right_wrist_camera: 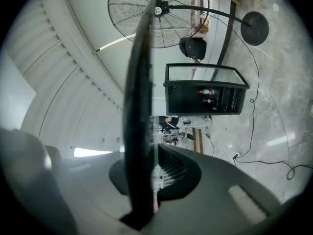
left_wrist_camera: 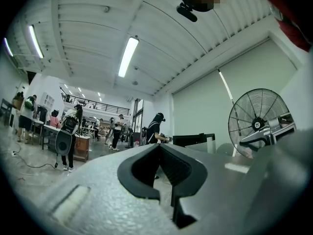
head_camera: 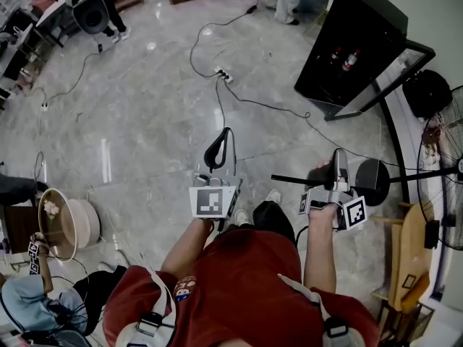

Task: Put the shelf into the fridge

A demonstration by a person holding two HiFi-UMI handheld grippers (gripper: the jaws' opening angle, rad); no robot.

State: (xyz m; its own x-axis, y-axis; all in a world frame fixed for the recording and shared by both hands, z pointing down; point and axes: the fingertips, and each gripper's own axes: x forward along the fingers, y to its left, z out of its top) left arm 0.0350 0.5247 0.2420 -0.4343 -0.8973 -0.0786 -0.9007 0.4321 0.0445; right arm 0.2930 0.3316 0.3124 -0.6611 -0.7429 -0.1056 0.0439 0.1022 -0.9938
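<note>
My right gripper (head_camera: 338, 168) is shut on the shelf (head_camera: 289, 180), a thin glass panel with a dark rim that shows edge-on as a black line running left of the jaws. In the right gripper view the shelf (right_wrist_camera: 139, 106) rises from between the jaws (right_wrist_camera: 151, 153) up across the frame. The black fridge (head_camera: 354, 42) stands far ahead to the right with its glass door (head_camera: 394, 74) swung open and bottles inside; it is also in the right gripper view (right_wrist_camera: 205, 89). My left gripper (head_camera: 221, 149) is held out in front, shut and empty (left_wrist_camera: 160, 148).
A standing fan (head_camera: 447, 186) with a round base (head_camera: 373, 183) is close on the right, next to a wooden chair (head_camera: 409, 259). Cables and a power strip (head_camera: 223, 74) cross the marble floor ahead. A round stool (head_camera: 65, 223) and seated people are at the left.
</note>
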